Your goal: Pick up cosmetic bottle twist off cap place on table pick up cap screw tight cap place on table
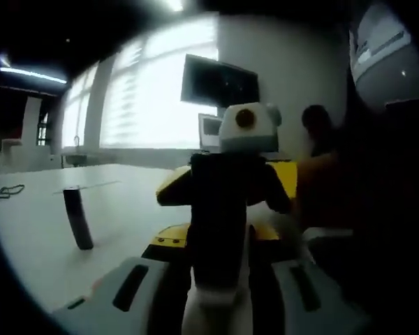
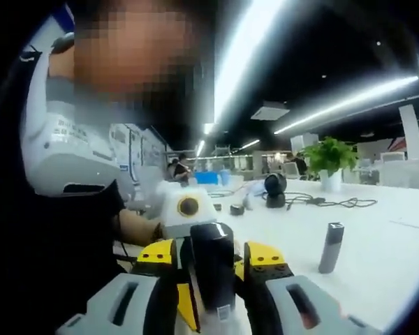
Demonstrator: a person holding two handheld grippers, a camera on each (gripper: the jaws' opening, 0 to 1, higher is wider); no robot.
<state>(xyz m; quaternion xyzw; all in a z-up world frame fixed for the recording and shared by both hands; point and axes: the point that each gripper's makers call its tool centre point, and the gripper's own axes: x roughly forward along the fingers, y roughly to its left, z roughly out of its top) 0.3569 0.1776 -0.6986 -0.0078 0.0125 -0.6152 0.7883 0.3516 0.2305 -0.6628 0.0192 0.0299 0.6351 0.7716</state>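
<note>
Your left gripper has its 2 jaws closed on the dark cosmetic bottle; your right gripper clamps that bottle's other end. The cap stands upright on the white tabletop, well apart.

We can read no text anywhere; the small white label on the black glossy cosmetic bottle is too blurred to make out.

Dark cosmetic bottle clamped between both grippers, slim cap upright on table.
</note>
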